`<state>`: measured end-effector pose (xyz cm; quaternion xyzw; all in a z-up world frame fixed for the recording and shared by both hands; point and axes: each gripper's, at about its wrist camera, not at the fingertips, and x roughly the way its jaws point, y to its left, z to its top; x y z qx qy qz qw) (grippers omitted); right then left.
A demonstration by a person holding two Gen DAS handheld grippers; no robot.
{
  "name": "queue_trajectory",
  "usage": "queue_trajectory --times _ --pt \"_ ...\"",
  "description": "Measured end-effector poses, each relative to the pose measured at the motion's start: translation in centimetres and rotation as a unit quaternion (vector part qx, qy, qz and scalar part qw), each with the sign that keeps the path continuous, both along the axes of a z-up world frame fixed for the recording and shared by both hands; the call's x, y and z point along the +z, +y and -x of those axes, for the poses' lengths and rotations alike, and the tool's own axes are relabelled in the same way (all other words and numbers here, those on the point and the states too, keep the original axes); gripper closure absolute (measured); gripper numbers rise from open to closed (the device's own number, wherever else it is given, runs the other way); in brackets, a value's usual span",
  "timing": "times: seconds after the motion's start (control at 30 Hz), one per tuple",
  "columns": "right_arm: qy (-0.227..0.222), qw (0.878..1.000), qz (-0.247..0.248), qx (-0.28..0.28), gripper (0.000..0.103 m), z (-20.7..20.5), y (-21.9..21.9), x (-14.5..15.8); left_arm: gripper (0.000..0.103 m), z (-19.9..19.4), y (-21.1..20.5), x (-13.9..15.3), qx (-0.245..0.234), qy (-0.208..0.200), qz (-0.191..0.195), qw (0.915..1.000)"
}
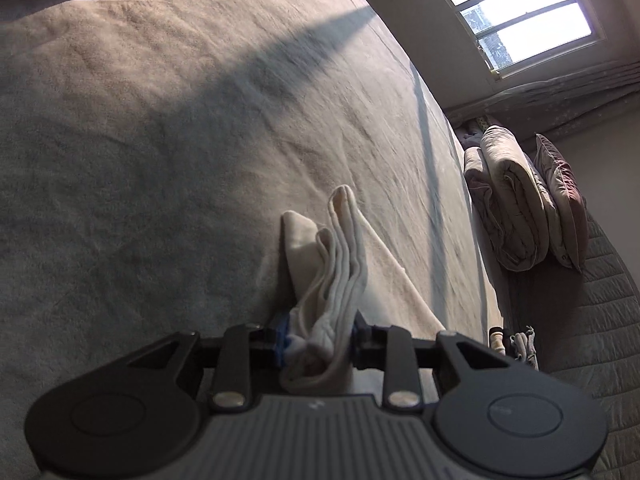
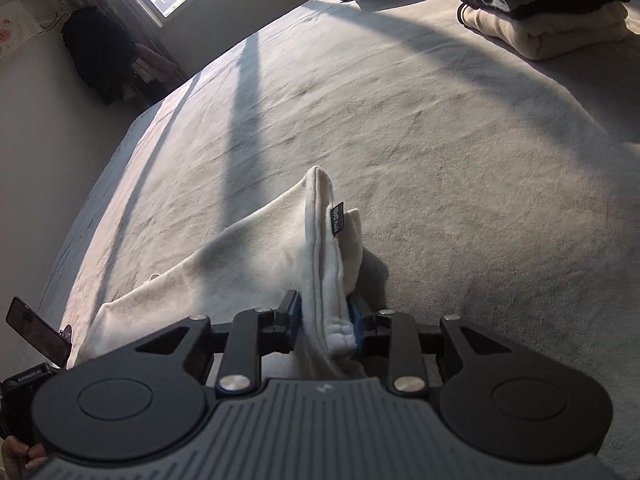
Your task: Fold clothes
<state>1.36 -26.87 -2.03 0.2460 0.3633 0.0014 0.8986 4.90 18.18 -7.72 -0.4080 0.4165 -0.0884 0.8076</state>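
Note:
A cream-white garment (image 1: 340,248) lies on the bed with its edge bunched up. My left gripper (image 1: 318,342) is shut on a folded bunch of that edge, which sticks out past the fingers. In the right wrist view the same white garment (image 2: 256,248) spreads to the left over the bed. My right gripper (image 2: 326,320) is shut on its thick hem, which carries a small dark label (image 2: 338,220). Both grippers hold the cloth just above the bed cover.
The bed cover (image 1: 180,140) is pale and plush. Folded duvets and a pillow (image 1: 520,200) lie at the bed's right side. A stack of folded clothes (image 2: 548,12) sits at the far right. A phone (image 2: 38,330) stands at the left edge.

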Motion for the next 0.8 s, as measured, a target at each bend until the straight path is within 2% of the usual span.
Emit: queue_trajectory --times 0.03,0.1,0.23,0.43,0.6,0.7,0.8 --pt "-0.005 1.0 0.018 0.001 0.059 0.0 0.3 0.0 0.07 0.0 0.1 0.0 -0.006 -0.005 -0.001 1.0" --pt "-0.015 0.998 0.052 0.004 0.057 -0.1 0.8 0.0 0.066 -0.2 0.3 0.5 -0.016 -0.014 -0.014 0.9997" --pt "-0.036 0.992 0.122 0.009 0.057 -0.2 1.8 0.1 0.054 -0.9 0.7 1.1 -0.025 -0.033 -0.035 0.9985" --pt "-0.08 0.974 0.21 0.017 0.057 -0.8 4.1 0.4 0.051 -2.1 -0.2 0.6 -0.047 -0.047 -0.049 0.9966" --pt "-0.09 0.969 0.223 0.057 0.057 -2.3 5.9 0.0 0.051 -2.1 -0.2 0.2 -0.061 -0.073 -0.051 0.9941" --pt "-0.089 0.967 0.231 0.062 0.066 -3.1 6.2 -0.5 0.052 -2.0 -0.1 0.0 -0.068 -0.084 -0.048 0.993" --pt "-0.076 0.968 0.229 0.061 0.067 -3.9 5.7 -1.4 0.052 -2.1 0.1 -0.1 -0.069 -0.083 -0.042 0.9933"
